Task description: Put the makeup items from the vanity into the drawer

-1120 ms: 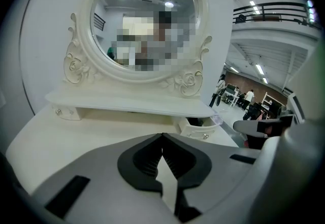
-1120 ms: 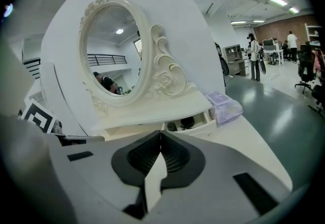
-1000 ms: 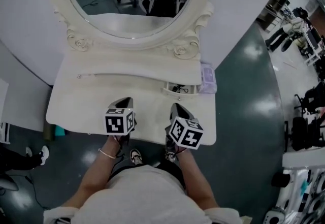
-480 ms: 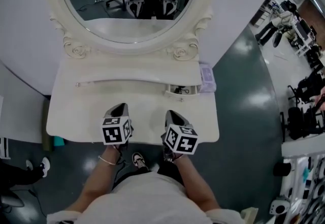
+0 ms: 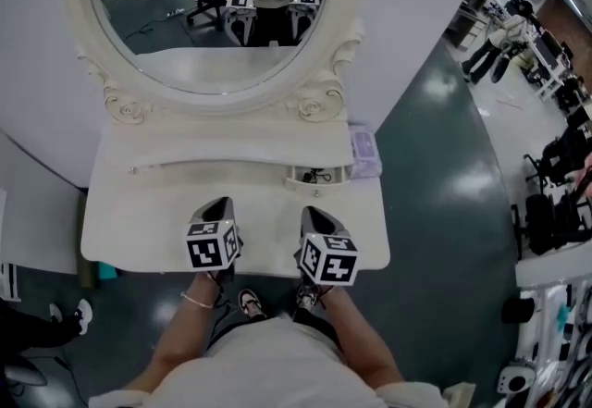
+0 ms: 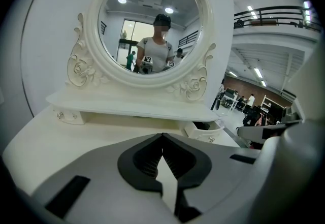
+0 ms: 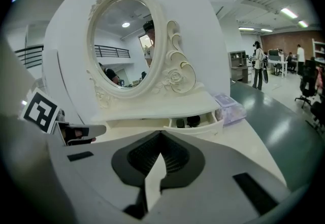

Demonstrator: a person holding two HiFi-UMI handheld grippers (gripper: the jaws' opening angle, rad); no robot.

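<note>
L gripper [image 5: 218,205] is clenched and empty: in its own view the pads meet with nothing between them, only bare top beyond. R gripper [image 5: 310,210] is the same, jaws together, nothing held. Both hang side by side over the front edge of the vanity top [image 5: 139,212], pointing toward the mirror [image 5: 203,8]. Beyond the R gripper, the small drawer [image 5: 316,179] under the raised shelf stands part open, with dark items [image 7: 193,121] already inside; I cannot tell what they are. Just right of the drawer, at the R end of the top, lies a lilac pack [image 5: 363,150], prob. the only item left out; no other makeup shows on the top. Task judged nearly done. Risks: 1) the pack sits close to the R edge, so a reach with jaws unopened, or opened late, would likely shove it off to the floor; 2) it looks soft, so a pinch at a corner may slip or crumple it; 3) the drawer gap looks narrow vs. the pack, so it could jam on the drawer front unless the drawer is pulled out further first. Vs. earlier frame: the vanity sits further left and the mirror fills more of the head view, i.e. camera shift; grippers keep their spot at the front edge, shut as before; drawer opening and pack unchanged.
</note>
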